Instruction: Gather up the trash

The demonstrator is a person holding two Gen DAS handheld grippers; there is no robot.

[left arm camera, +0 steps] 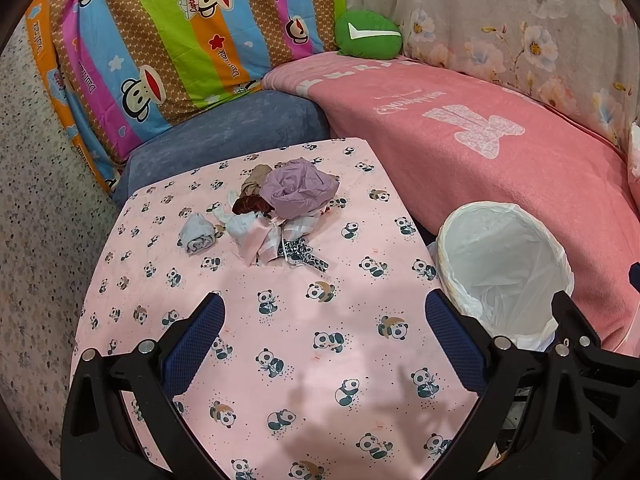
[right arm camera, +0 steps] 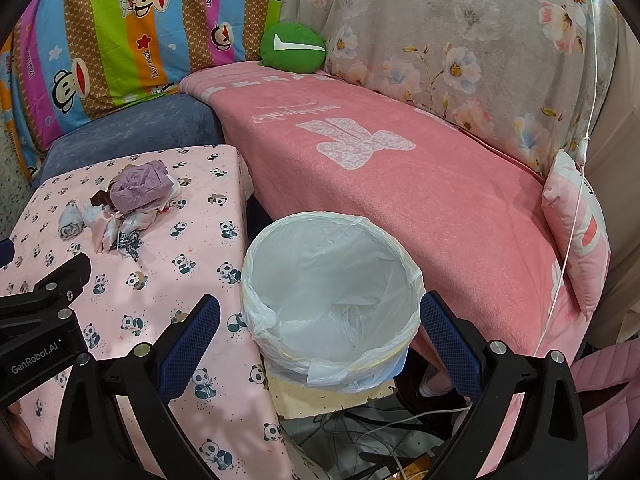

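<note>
A pile of crumpled trash (left arm camera: 276,212) lies on the far half of the panda-print table (left arm camera: 312,352): a lilac wad (left arm camera: 298,190), a grey roll (left arm camera: 198,234), brown, white and leopard-print scraps. The same trash pile (right arm camera: 128,204) shows at the left of the right wrist view. A bin (right arm camera: 332,308) lined with a white bag stands just right of the table, with nothing but the liner showing inside. My left gripper (left arm camera: 324,312) hangs open over the table's near half, short of the pile. My right gripper (right arm camera: 320,314) is open, its fingers flanking the bin from above.
A pink blanket (left arm camera: 480,140) covers the sofa behind the bin (left arm camera: 504,268). A green cushion (left arm camera: 368,34), a striped monkey-print cover (left arm camera: 172,40) and a blue cushion (left arm camera: 224,136) sit behind the table. A pink pillow (right arm camera: 576,232) and a white cable (right arm camera: 580,184) are at the right. Loose cables (right arm camera: 380,432) lie on the floor.
</note>
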